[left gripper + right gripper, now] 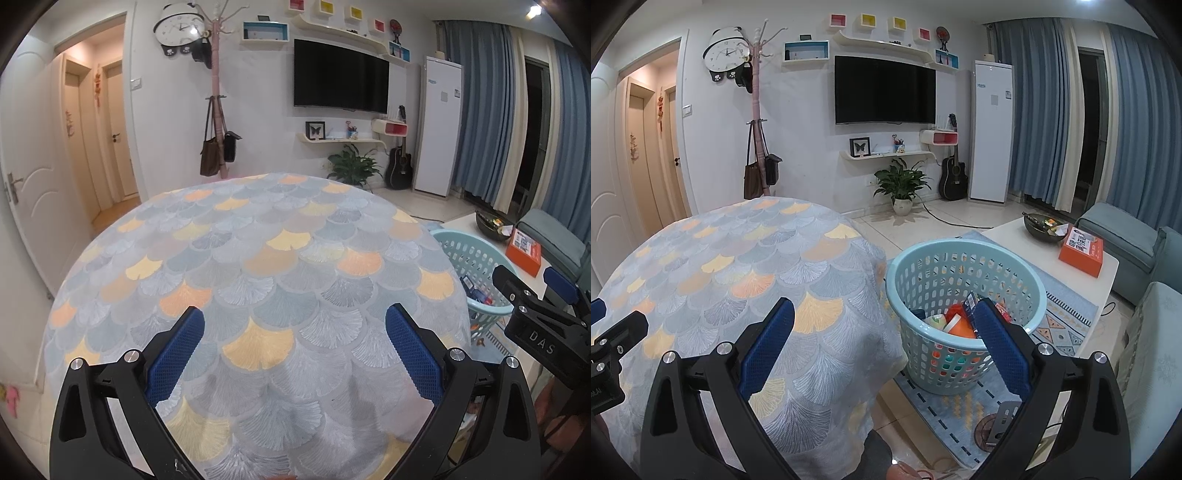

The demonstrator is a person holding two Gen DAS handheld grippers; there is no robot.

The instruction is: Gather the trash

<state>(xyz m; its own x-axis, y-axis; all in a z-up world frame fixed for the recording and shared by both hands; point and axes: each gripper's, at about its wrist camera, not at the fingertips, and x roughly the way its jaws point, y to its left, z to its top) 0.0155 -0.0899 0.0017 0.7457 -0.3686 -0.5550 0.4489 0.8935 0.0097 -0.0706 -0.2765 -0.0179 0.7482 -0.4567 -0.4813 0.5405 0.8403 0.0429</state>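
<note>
A pale blue plastic basket [925,273] stands on the floor rug to the right of a round table; inside lie several pieces of trash, among them an orange wrapper [958,325] and a dark packet. My right gripper [884,314] is open above the table's right edge, its right finger over the basket rim, nothing between its fingers. My left gripper [295,321] is open over the table [258,240], which wears a fan-patterned cloth with no trash on it. In the left wrist view the basket [465,254] shows at the right, and the right gripper [532,284] hangs beside it.
A low white coffee table [1015,240] holds a dark bowl [1043,225] and an orange box [1082,251]. Blue-grey sofa seats [1123,236] line the right side. A potted plant [903,184], a guitar [955,177] and a coat stand [759,129] stand by the far wall.
</note>
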